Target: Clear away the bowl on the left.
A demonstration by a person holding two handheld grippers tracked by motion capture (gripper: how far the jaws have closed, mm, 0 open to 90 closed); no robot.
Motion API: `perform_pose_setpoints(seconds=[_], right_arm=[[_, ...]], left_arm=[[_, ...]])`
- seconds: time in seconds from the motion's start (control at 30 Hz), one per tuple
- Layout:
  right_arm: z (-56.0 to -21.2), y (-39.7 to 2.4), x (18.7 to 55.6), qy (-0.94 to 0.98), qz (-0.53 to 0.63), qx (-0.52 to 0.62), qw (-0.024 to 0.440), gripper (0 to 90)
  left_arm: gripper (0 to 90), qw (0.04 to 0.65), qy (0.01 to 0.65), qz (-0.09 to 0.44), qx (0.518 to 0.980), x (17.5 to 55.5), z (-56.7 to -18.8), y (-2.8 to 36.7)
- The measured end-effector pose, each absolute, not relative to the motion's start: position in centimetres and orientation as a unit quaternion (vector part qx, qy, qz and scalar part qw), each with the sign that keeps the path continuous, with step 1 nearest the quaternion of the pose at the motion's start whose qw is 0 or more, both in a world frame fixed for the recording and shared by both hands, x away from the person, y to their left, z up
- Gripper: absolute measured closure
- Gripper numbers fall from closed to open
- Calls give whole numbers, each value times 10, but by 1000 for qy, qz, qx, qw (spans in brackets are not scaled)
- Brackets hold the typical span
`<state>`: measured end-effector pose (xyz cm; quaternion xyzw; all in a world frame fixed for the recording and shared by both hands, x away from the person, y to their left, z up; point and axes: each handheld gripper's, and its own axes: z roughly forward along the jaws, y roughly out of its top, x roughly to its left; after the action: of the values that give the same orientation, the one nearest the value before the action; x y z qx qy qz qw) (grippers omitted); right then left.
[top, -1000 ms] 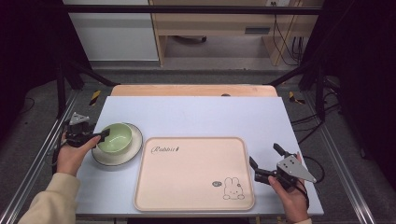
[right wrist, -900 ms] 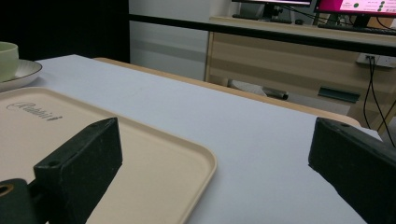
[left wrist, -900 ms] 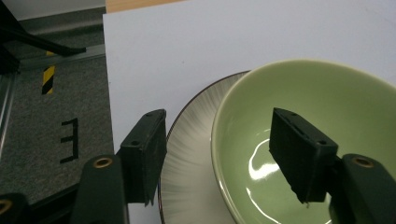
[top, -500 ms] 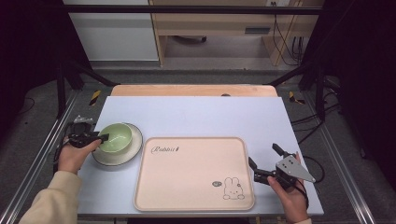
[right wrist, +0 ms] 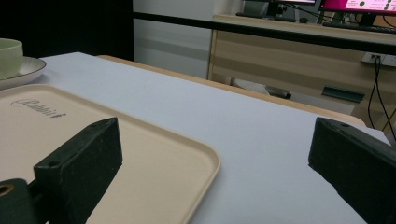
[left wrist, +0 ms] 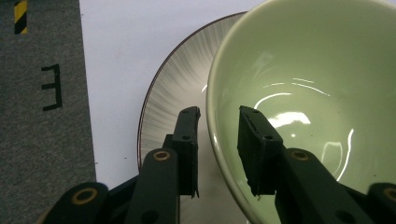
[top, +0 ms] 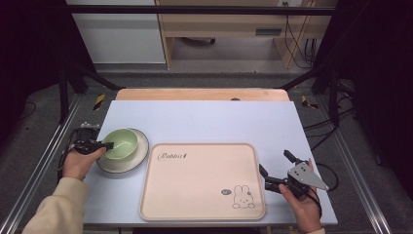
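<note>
Left claw (left wrist: 217, 135): jaws have just been closing, set astride the near rim of the green bowl (left wrist: 317, 93), one jaw outside, one inside. A thin gap can be seen at each pad, so firm contact cannot be confirmed; read as not yet clamped.
Left claw, high view (top: 108, 145): seen at the bowl's left rim, held level by the left hand (top: 80, 163).
Right claw (top: 278, 168): jaws spread wide, nothing between them; held beside the right edge of the tray (top: 202, 183) by the right hand (top: 302, 207).
Green bowl (top: 121, 142): seated upright on the ribbed plate (top: 139, 153), at the left of the tabletop (top: 214, 119), just beside the tray's left edge. Appears empty.
Tray: cream, rabbit print, nothing loaded on it.
Done: approach to the bowl, rim straddled, closing begun.
Left: grip to be completed, bowl to be lifted off the plate; a move onto the tray is judged likely, not certain.
Risk: glazed thin rim, slip is possible if lifted before the pads seat.
</note>
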<state>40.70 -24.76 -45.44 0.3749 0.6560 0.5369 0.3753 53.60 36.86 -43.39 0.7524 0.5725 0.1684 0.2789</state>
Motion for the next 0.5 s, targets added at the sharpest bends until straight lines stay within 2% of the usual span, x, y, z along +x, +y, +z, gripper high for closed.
perform_pose_setpoints(seconds=[0.5], right_arm=[[-455,-246,408,658,537,375,372,29]], left_arm=[[800,271,590,149,746,540,-434,369]])
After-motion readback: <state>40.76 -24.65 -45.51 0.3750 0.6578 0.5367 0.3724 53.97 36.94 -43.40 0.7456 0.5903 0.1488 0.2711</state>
